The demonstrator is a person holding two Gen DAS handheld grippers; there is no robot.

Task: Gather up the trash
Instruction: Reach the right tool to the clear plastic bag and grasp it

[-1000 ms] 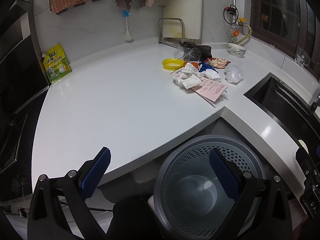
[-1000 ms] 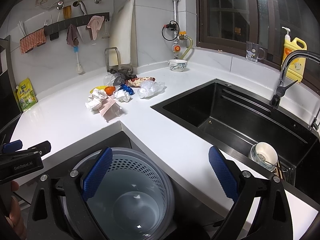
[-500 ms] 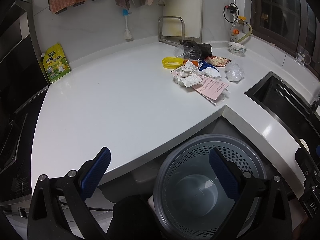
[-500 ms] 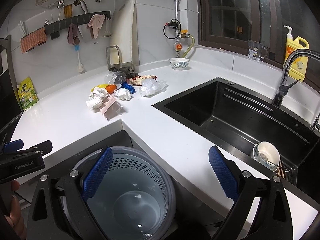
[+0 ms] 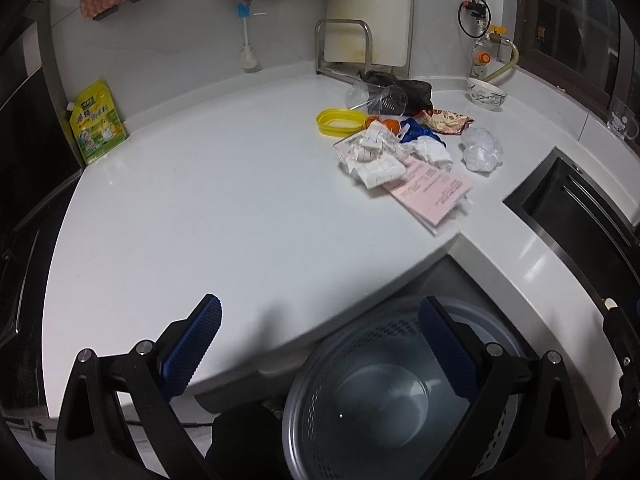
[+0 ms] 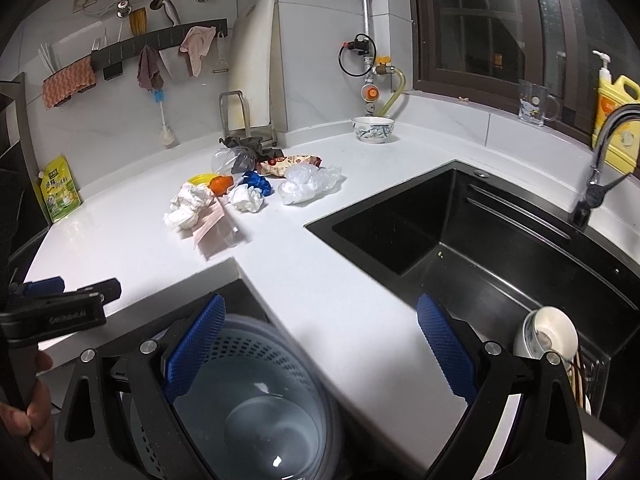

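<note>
Change: both views sit closer to the trash pile than a second ago; the bin rim has slid lower in each frame. Nothing in the pile has shifted.
Left gripper (image 5: 320, 350): blue-padded fingers spread wide, nothing between them; hangs at the bottom of the left view, over the counter edge and the bin.
Right gripper (image 6: 318, 350): fingers likewise wide apart and empty; bottom of the right view, left pad over the bin, right pad over the counter.
Bin (image 5: 320, 376): grey, perforated wall, nothing visible inside; stands below the counter's inner corner, bottom centre.
Trash pile (image 5: 404, 140): on the white counter (image 5: 200, 200), upper right of the left view, well apart from both grippers.
Pile contents: crumpled white paper (image 5: 372, 158) on a pink sheet (image 5: 430, 190) lying near the counter's inner corner; yellow ring (image 5: 338, 121); clear cup (image 5: 378, 98) on its side; blue wrapper (image 5: 418, 132); snack packet (image 5: 444, 120); balled clear plastic (image 5: 480, 149) at the right of the pile.
Sink (image 6: 460, 240): black, right half of the right view; a white bowl (image 6: 546, 332) sits in its near corner.
Other: patterned bowl (image 6: 373, 129) by the back wall; green-yellow pouch (image 5: 97, 122) leaning at far left.
</note>
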